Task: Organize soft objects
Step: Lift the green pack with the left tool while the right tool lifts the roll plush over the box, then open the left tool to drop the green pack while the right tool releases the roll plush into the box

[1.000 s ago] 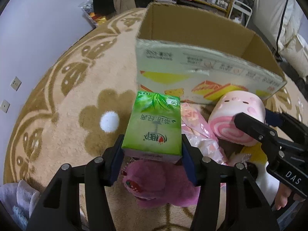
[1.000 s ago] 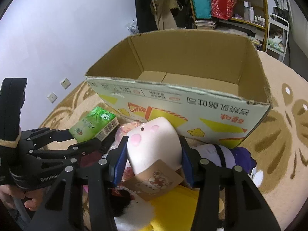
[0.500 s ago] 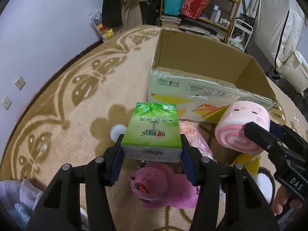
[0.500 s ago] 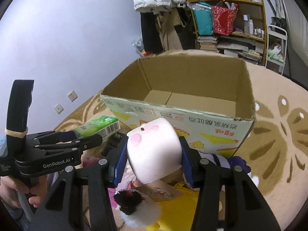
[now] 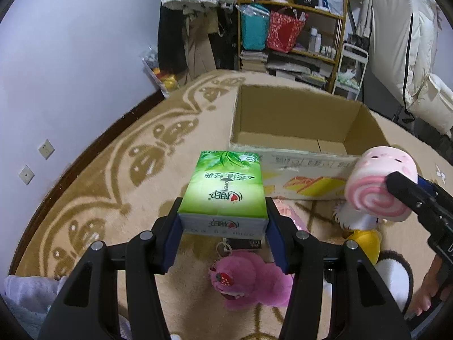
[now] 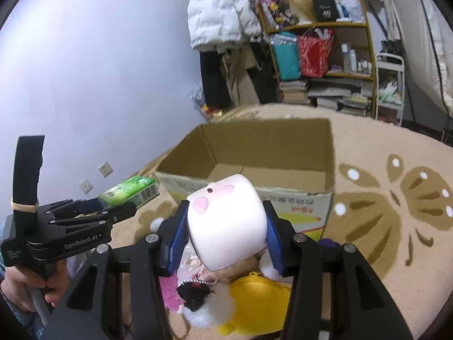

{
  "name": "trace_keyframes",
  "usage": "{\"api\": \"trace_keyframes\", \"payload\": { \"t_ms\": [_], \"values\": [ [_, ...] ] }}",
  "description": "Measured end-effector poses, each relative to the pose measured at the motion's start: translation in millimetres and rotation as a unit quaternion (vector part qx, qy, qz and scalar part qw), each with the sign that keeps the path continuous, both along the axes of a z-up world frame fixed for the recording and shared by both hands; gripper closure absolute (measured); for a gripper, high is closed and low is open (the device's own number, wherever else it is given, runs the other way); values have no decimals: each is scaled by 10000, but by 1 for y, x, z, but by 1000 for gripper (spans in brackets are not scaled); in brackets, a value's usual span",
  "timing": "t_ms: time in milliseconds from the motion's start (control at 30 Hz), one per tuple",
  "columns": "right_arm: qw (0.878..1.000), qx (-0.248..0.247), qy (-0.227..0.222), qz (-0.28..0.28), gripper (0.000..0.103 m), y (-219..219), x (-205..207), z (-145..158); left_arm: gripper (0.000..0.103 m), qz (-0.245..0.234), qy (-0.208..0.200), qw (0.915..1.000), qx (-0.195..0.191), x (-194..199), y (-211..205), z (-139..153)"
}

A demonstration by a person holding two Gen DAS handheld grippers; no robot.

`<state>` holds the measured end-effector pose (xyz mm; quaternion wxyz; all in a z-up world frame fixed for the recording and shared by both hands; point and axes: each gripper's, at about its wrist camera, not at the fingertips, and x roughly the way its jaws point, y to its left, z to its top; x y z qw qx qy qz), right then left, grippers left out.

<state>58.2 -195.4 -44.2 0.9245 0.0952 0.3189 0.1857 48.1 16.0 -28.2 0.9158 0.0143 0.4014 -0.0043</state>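
Your left gripper (image 5: pixel 223 221) is closed on the green tissue pack (image 5: pixel 225 189), blue pads pressed flat against both long sides, pack held level w/ its printed top facing up and the far end pointing toward the cardboard box (image 5: pixel 297 130). Pack sits above the carpet (image 5: pixel 113 170), short of the box's near wall, not over the opening.

Your right gripper (image 6: pixel 226 226) is clamped on the pink-and-white roll plush (image 6: pixel 226 221), pads squeezing it on both sides; its face w/ pink cheeks points toward the box. In the left wrist view the plush's swirl end shows at right, level w/ the box's near right corner. Plush is near the front wall of the box but not inside it.

Box stands open-topped on the carpet, interior bare cardboard as far as both views show.

Below the left gripper: a magenta plush (image 5: pixel 249 280) w/ a strawberry patch lies on the carpet, a pink wrapped item (image 5: pixel 288 212) just beyond it. Below the right gripper: a yellow-and-white plush (image 6: pixel 254 308) w/ a black tuft, plus a purple bit (image 6: pixel 328 243) beside the box's corner.

Behind the box: shelf (image 6: pixel 325 56) w/ bags and books, white jacket (image 6: pixel 220 14) hanging by the wall.
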Motion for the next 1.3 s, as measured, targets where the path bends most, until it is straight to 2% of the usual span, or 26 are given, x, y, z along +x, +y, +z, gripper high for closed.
{"api": "trace_keyframes", "payload": {
  "t_ms": [100,267,500,833,1300],
  "values": [
    [9997,59,-205,-140,51,-4,-8,8,51,4,-253,9997,-40,-4,1,10],
    [9978,196,-553,-323,51,-14,-19,20,51,-58,-740,9972,98,-8,-3,26],
    [9952,218,-768,-561,51,-20,-16,25,51,-208,-1330,9905,289,2,-12,48],
    [9920,237,-966,-779,51,-26,-3,27,51,-264,-1341,9897,419,18,-22,44],
    [9914,167,-1014,-813,51,-29,8,33,51,-417,-1237,9913,142,53,-21,43]
  ]
}}
